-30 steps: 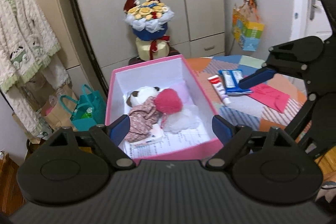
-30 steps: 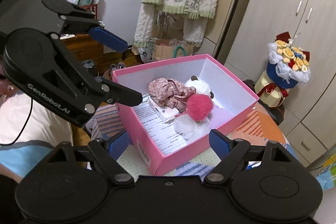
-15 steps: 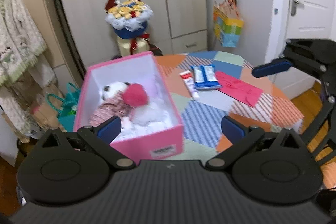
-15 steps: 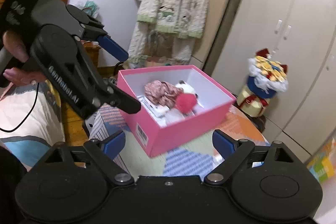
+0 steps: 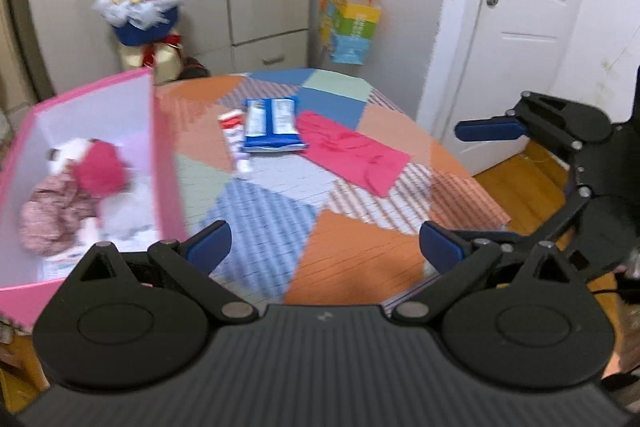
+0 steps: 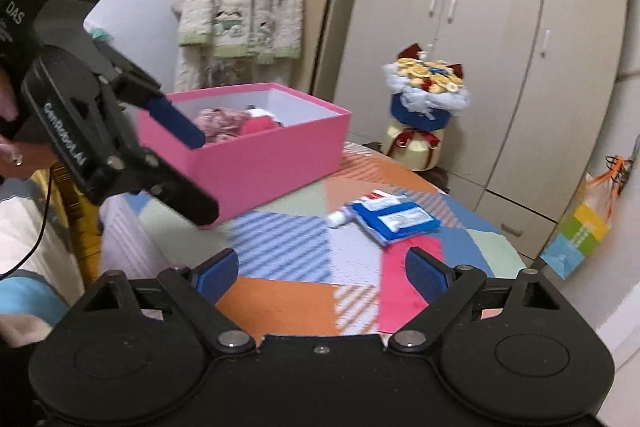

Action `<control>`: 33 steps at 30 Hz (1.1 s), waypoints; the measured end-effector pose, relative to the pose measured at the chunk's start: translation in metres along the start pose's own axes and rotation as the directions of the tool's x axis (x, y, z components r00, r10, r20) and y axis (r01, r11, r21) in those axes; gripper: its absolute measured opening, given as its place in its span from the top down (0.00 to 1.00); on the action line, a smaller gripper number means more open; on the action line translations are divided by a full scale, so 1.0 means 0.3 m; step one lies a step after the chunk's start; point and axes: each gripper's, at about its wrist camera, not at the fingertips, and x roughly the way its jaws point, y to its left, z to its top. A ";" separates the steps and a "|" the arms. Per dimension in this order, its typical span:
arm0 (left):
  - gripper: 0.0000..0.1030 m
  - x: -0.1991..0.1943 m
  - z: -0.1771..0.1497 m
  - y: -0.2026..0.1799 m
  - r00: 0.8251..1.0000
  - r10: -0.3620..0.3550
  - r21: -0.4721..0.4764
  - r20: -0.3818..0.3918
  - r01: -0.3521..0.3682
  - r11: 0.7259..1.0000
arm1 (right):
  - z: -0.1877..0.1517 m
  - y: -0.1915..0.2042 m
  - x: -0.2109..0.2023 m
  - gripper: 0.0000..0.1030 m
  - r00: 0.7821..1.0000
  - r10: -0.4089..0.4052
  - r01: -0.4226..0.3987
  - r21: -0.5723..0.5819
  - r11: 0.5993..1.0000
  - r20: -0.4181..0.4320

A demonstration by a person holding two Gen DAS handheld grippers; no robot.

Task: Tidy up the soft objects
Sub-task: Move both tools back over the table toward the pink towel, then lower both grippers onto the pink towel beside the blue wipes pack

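Left hand-held gripper (image 5: 322, 247): jaws spread wide with nothing between them, over the patchwork surface (image 5: 340, 251) just right of the pink box (image 5: 164, 155).
Right hand-held gripper (image 6: 320, 273): jaws wide apart and empty, over the near edge of the surface, well right of the pink box.
Change from a second ago: both views have swung off the pink box toward the middle of the surface; the box, then centred between the left jaws, now sits at the left edge of the left wrist view, and the box's contents lie as they did.
Soft things in the pink box: a white plush toy (image 5: 66, 155), a pink pompom (image 5: 102, 169) and a bunched floral cloth (image 5: 52, 211), lying together on printed paper.
Red cloth (image 5: 354, 155): flat on the surface, well right of the pink box; its long axis runs diagonally away from the box toward the surface's right edge.
Blue packet (image 5: 272, 123) and white tube (image 5: 236, 139): side by side between the pink box and the red cloth; the packet's corner touches the cloth; the tube's long axis runs near to far.
Hard to make out: both views are motion-blurred; the pink box's left side is cut off in the left wrist view; in the right wrist view the red cloth's near end is hidden behind a finger.
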 end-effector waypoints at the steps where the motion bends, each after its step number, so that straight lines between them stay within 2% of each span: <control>1: 0.02 0.031 0.004 -0.002 1.000 -0.016 -0.009 -0.004 0.015 1.000 | -0.012 -0.020 0.015 0.10 1.000 -0.011 0.011 0.010 1.000 0.001; 5: 0.04 0.142 0.020 0.000 0.998 -0.065 -0.048 -0.015 0.064 0.997 | -0.058 -0.111 0.096 0.10 1.000 -0.015 0.015 0.061 0.998 -0.011; 9: 0.04 0.245 0.040 0.016 0.997 -0.072 -0.098 -0.001 0.072 0.993 | -0.105 -0.185 0.190 0.10 0.998 0.034 -0.028 0.108 0.994 -0.054; 13: 0.08 0.366 0.073 0.035 0.995 -0.096 -0.157 -0.013 0.093 0.983 | -0.138 -0.244 0.290 0.10 0.995 0.031 -0.016 0.155 0.988 -0.091; 17: 0.14 0.491 0.101 0.054 0.988 -0.144 -0.237 -0.049 0.129 0.963 | -0.153 -0.299 0.379 0.10 0.992 0.035 -0.011 0.185 0.983 -0.123; 22: 0.28 0.615 0.120 0.061 0.985 -0.149 -0.305 -0.092 0.114 0.946 | -0.160 -0.350 0.461 0.10 0.987 0.042 -0.006 0.227 0.974 -0.156; 24: 0.35 0.651 0.125 0.066 0.982 -0.163 -0.336 -0.100 0.121 0.934 | -0.162 -0.364 0.484 0.10 0.985 0.045 -0.005 0.235 0.972 -0.166; 29: 0.38 0.686 0.138 0.058 0.988 -0.133 -0.344 -0.083 0.097 0.934 | -0.165 -0.392 0.537 0.09 0.976 0.076 -0.022 0.256 0.966 -0.203; 33: 0.39 0.697 0.140 0.066 0.987 -0.146 -0.373 -0.072 0.109 0.921 | -0.157 -0.387 0.569 0.04 0.971 0.091 -0.037 0.236 0.971 -0.223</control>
